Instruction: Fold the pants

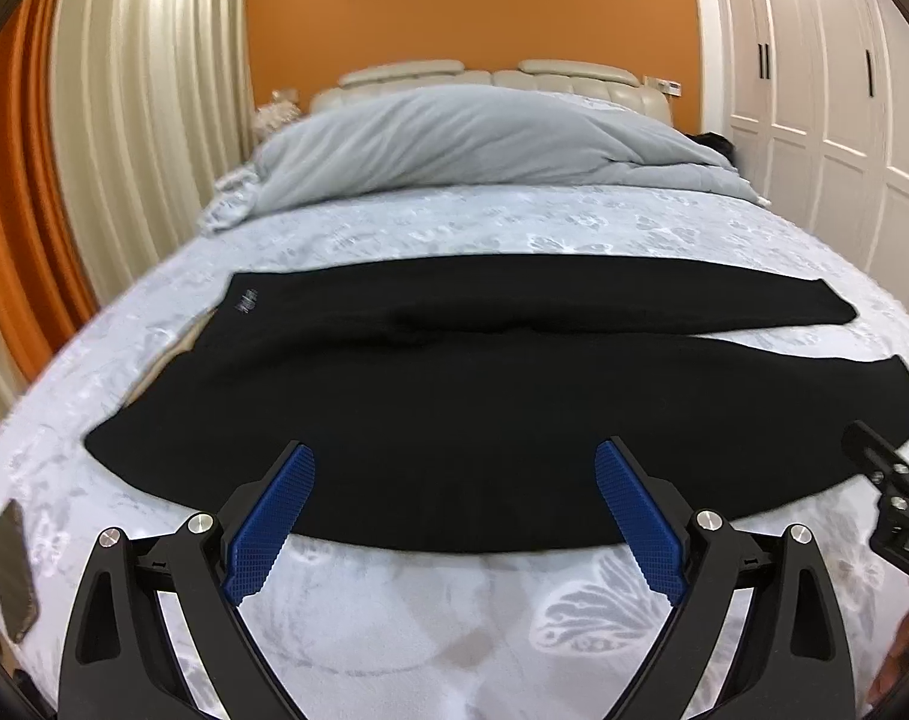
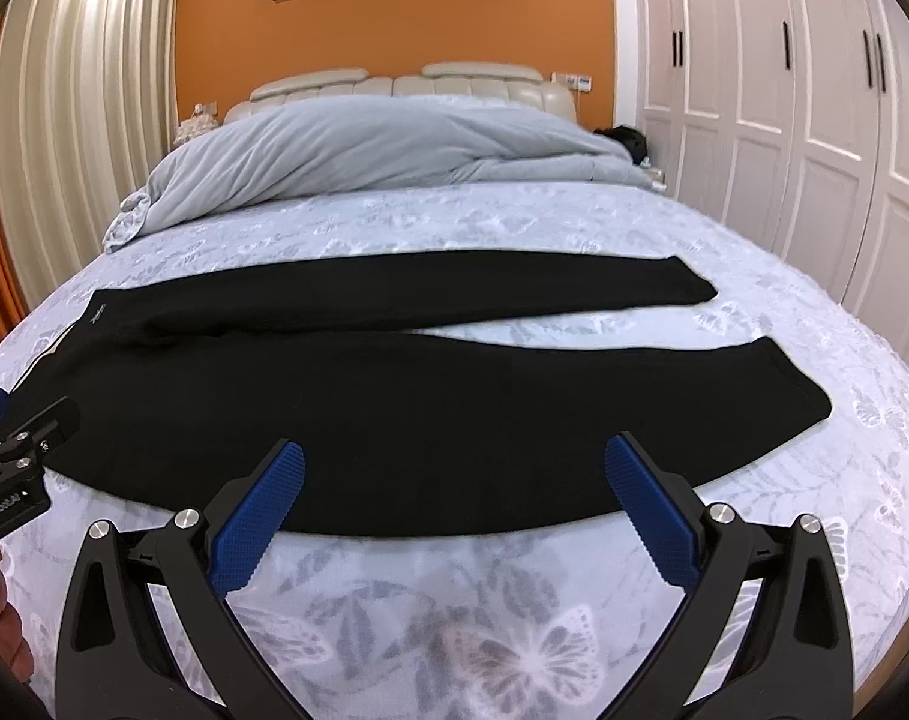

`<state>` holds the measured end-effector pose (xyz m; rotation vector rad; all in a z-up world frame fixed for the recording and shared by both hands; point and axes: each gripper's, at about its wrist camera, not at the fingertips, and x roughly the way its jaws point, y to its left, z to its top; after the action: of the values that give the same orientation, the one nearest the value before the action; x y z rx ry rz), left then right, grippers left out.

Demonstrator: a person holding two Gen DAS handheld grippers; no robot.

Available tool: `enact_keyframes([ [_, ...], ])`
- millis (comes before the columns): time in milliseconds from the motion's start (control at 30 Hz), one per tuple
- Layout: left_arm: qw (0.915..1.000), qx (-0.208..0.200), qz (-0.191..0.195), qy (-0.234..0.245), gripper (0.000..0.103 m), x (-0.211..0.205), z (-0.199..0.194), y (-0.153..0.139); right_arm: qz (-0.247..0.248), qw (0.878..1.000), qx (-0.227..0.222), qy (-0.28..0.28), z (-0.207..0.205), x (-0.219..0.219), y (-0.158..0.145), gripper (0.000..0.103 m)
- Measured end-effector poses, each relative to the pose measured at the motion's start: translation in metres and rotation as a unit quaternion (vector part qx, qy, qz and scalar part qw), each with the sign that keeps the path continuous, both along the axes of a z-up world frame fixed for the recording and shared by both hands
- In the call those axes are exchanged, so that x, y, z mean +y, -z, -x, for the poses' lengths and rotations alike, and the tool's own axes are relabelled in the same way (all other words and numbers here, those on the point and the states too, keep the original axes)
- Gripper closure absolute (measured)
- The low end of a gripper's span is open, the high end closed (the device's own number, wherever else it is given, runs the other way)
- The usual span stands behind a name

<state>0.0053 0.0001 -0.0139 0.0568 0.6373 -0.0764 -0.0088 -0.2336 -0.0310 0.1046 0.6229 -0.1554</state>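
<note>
Black pants (image 2: 346, 402): spread flat on the bed (image 2: 514, 216), ready for folding. Left gripper (image 1: 454, 480), right gripper (image 2: 454, 474): jaws spread, empty (poised at near edge).

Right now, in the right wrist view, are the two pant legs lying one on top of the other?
No, the pants lie spread flat, bedsheet showing between the legs.

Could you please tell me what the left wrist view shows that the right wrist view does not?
Only the left wrist view shows a dark flat object on the bedspread's left edge, plus the right gripper entering at right. Only the right wrist view shows the left gripper entering at left. Both show the black pants spread flat across the bed, legs parted, and the grey duvet.
</note>
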Motion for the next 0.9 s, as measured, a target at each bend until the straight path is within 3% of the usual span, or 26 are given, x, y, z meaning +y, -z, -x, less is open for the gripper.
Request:
enact_keyframes([
  [167, 0.9964, 0.054, 0.066, 0.005, 0.009, 0.028, -0.024, -0.005, -0.081, 0.994, 0.065, -0.015, -0.021, -0.037, 0.011, 0.005],
  [267, 0.995, 0.057, 0.082, -0.005, 0.009, 0.059, -0.052, -0.023, -0.087, 0.993, 0.072, -0.019, -0.041, -0.073, 0.001, 0.005],
  [400, 0.9911, 0.079, 0.091, -0.057, 0.009, 0.117, -0.13, -0.04, -0.047, 0.995, 0.085, -0.005, -0.103, -0.146, -0.01, 0.005],
  [500, 0.9861, 0.109, 0.076, -0.099, 0.009, 0.152, -0.201, -0.038, -0.068, 0.992, 0.099, 0.023, -0.161, -0.208, -0.007, 0.005],
  [600, 0.9768, 0.145, 0.059, -0.146, 0.009, 0.184, -0.277, -0.023, -0.09, 0.989, 0.103, 0.063, -0.22, -0.267, 0.004, 0.005],
  [633, 0.9703, 0.16, 0.054, -0.174, 0.009, 0.198, -0.306, -0.015, -0.092, 0.987, 0.107, 0.071, -0.237, -0.281, 0.01, 0.005],
  [733, 0.9566, 0.19, 0.065, -0.211, 0.009, 0.225, -0.36, 0.01, -0.1, 0.981, 0.125, 0.112, -0.28, -0.32, 0.033, 0.005],
  [833, 0.9406, 0.236, 0.088, -0.228, 0.009, 0.24, -0.401, 0.043, -0.138, 0.97, 0.143, 0.139, -0.311, -0.351, 0.059, 0.005],
  [900, 0.9372, 0.244, 0.091, -0.232, 0.012, 0.244, -0.413, 0.058, -0.156, 0.964, 0.158, 0.143, -0.326, -0.361, 0.074, 0.005],
])
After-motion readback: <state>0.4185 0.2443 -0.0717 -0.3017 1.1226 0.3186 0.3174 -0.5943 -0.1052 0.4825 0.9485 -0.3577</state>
